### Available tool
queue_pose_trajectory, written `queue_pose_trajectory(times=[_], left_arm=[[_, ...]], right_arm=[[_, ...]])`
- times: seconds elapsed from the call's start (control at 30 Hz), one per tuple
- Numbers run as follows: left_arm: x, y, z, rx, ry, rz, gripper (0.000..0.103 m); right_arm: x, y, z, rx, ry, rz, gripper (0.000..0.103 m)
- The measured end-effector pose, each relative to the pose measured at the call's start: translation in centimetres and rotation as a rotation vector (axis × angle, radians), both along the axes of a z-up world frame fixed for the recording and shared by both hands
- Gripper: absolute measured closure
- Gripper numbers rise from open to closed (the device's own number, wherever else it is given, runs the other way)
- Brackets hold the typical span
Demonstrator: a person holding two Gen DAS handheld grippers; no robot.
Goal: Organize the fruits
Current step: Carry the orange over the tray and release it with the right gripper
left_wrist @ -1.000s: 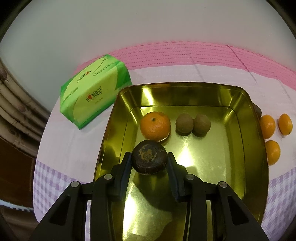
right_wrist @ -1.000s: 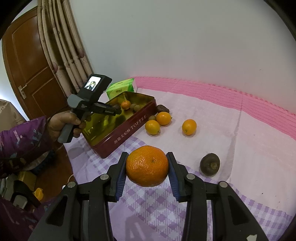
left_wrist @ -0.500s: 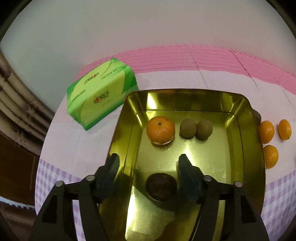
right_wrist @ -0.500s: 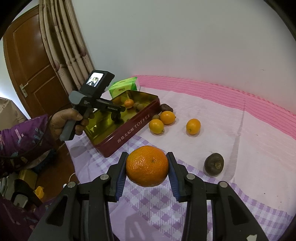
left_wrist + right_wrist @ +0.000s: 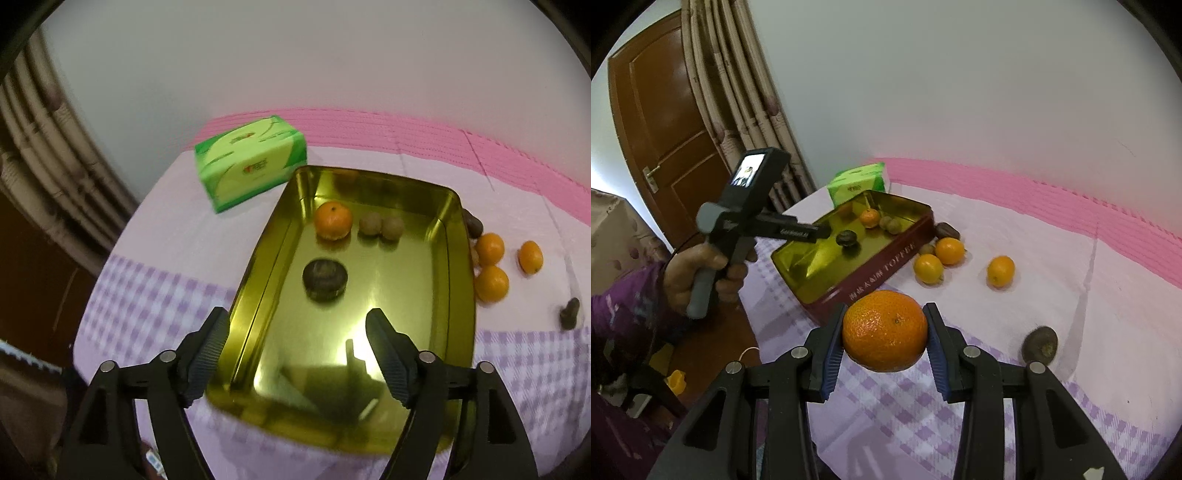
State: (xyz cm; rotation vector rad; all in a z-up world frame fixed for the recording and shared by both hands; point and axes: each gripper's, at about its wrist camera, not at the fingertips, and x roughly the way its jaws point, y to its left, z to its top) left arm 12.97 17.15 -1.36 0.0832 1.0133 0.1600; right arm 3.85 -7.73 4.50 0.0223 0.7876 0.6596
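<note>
The dark fruit (image 5: 325,279), released, now lies in the tin (image 5: 452,258); left tongs (image 5: 297,343) are opening, angled down at 6 o'clock; right tongs (image 5: 885,334) grasp an orange (image 5: 885,329).

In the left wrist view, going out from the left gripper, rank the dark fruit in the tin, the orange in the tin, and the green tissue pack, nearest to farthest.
From the left gripper, jaws opening with nothing between them:
1. Dark fruit, middle of the gold tin.
2. Orange, far end of the tin, left side.
3. Green tissue pack, outside the tin, beyond its far left corner.
</note>
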Motion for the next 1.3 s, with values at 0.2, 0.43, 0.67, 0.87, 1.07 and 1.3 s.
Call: queue_pose_trajectory(times=[0.2, 0.43, 0.67, 0.87, 1.07, 1.3], left_arm=[[-3.6, 0.3, 2.1, -0.019, -0.037, 0.055, 0.020], [-7.7, 0.5, 3.0, -0.032, -0.055, 0.129, 0.016], [-9.1, 0.6, 2.6, 0.035, -0.095, 0.147, 0.013], [-9.1, 1.6, 2.1, 0.005, -0.094, 0.166, 0.012], [-8.7, 2.9, 1.5, -0.027, -0.069, 0.191, 0.012], [-8.3, 3.4, 0.9, -0.042, -0.038, 0.204, 0.012]], right_arm=[[1.1, 1.5, 0.4, 0.038, 0.011, 0.024, 0.065], [3.5, 4.9, 1.0, 0.033, 0.013, 0.070, 0.065], [6.4, 8.8, 0.7, 0.012, 0.029, 0.094, 0.065], [8.4, 11.1, 0.3, -0.030, 0.036, 0.089, 0.065], [10.5, 13.1, -0.9, -0.066, 0.064, 0.086, 0.065], [11.9, 14.7, -2.8, -0.091, 0.102, 0.087, 0.065]])
